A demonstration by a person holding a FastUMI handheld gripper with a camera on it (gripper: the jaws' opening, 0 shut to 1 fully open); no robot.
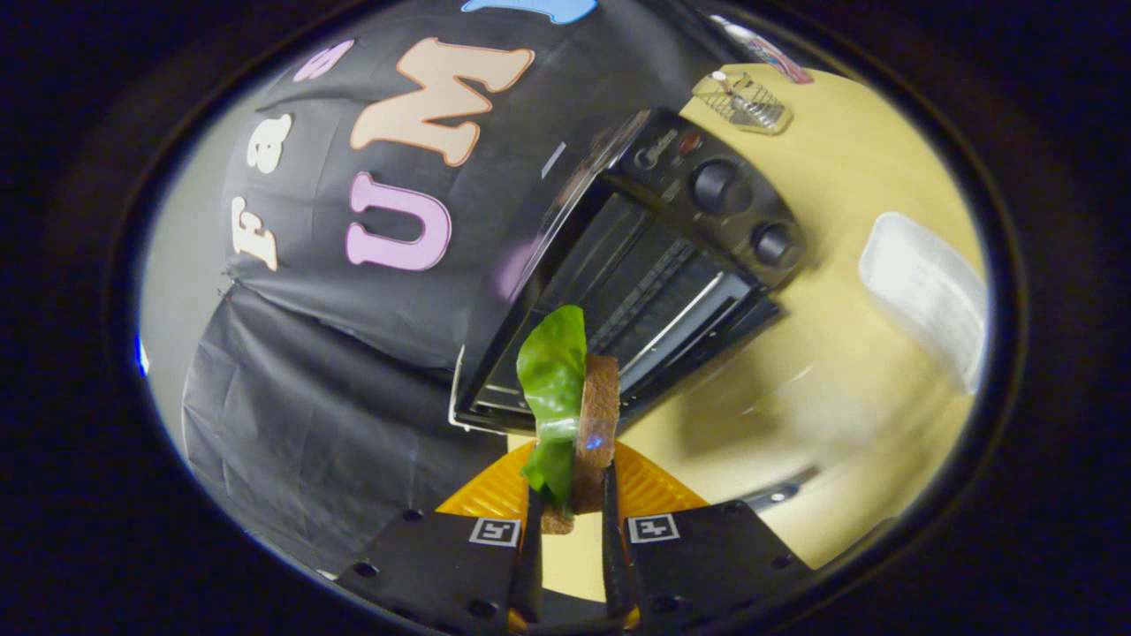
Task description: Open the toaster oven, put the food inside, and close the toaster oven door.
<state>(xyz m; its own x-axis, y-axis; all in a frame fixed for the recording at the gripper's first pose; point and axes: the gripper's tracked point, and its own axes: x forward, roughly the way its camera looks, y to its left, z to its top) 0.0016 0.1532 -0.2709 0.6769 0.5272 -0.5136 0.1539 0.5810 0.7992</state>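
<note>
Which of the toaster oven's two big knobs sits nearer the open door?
The knob toward the white tray, nearest the toaster oven door; the other knob sits toward the wire basket.

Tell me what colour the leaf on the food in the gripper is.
Green: the leaf lies against the brown bread slice, clearest in the gripper view.

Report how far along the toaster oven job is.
Done: the toaster oven looks open, its rack exposed. In hand: the claw is shut on the food, a bread slice with a green leaf, held just ahead of the oven opening. Left: set the food inside, let go, and close the door.
</note>
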